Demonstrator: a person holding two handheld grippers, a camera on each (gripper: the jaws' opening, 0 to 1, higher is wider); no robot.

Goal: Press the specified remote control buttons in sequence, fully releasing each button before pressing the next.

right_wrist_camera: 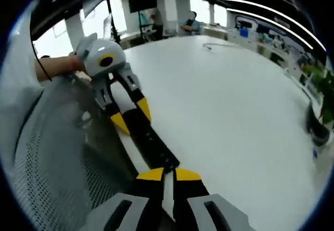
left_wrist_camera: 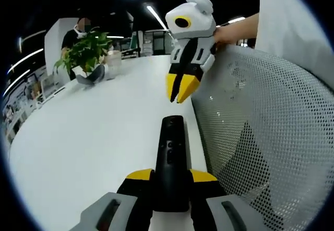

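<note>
While the slim, rigid, light remote control point(left_wrist_camera: 171, 163) was pinched at its near end by the left hand-held gripper point(left_wrist_camera: 171, 181) over the worktop point(left_wrist_camera: 88, 147), the right hand-held gripper point(left_wrist_camera: 182, 87), tips pressed together, hovered above its far end.

A broad white table point(left_wrist_camera: 88, 142) stretches into an open office. A leafy potted plant point(left_wrist_camera: 86, 50) stands at the table's far edge, a glass jar point(left_wrist_camera: 113, 62) just beside it. A white mesh chair back point(left_wrist_camera: 271, 137) presses against the table's near side.
</note>
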